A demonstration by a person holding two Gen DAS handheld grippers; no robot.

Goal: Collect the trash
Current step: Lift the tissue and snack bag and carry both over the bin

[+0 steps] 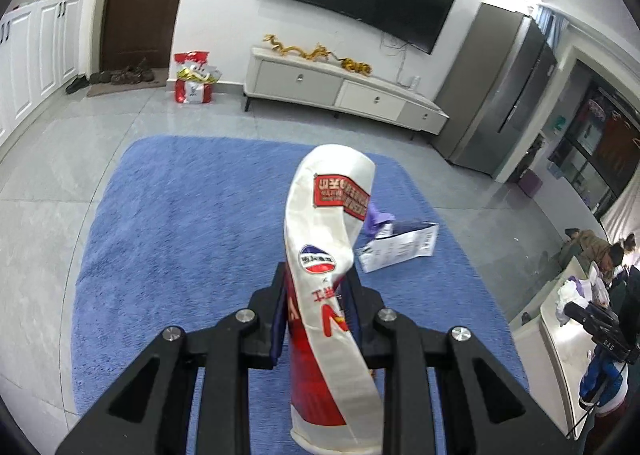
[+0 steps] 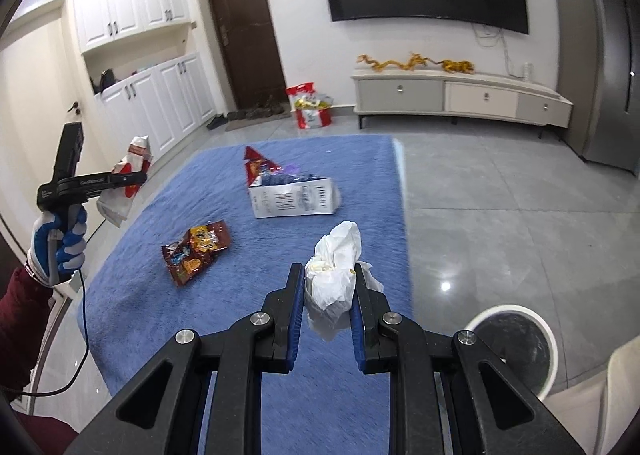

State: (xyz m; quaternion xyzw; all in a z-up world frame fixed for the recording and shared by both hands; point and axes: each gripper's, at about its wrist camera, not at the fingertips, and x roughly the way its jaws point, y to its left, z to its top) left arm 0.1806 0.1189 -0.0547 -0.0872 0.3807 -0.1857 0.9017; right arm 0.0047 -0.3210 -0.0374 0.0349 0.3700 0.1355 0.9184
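My left gripper [image 1: 318, 275] is shut on a white and red wrapper [image 1: 328, 255] that curls up above the blue rug [image 1: 180, 235]. The same left gripper [image 2: 136, 179] shows at the left of the right wrist view, held by a gloved hand [image 2: 60, 243], with the wrapper [image 2: 124, 183] in it. My right gripper [image 2: 329, 275] is shut on a crumpled white tissue wad [image 2: 334, 275]. On the rug [image 2: 256, 255] lie a brown snack packet [image 2: 196, 253], a torn white carton [image 2: 294, 197] and a red wrapper [image 2: 256, 163]. The white carton [image 1: 396, 247] lies beside a purple scrap [image 1: 376, 219].
A white round bin [image 2: 516, 351] with a dark liner stands on the grey tiles at the lower right. A red and white bag [image 2: 310, 105] sits by the brown door [image 2: 248, 31]. A low TV cabinet [image 2: 460, 95] lines the far wall. White cupboards [image 2: 160, 95] run along the left.
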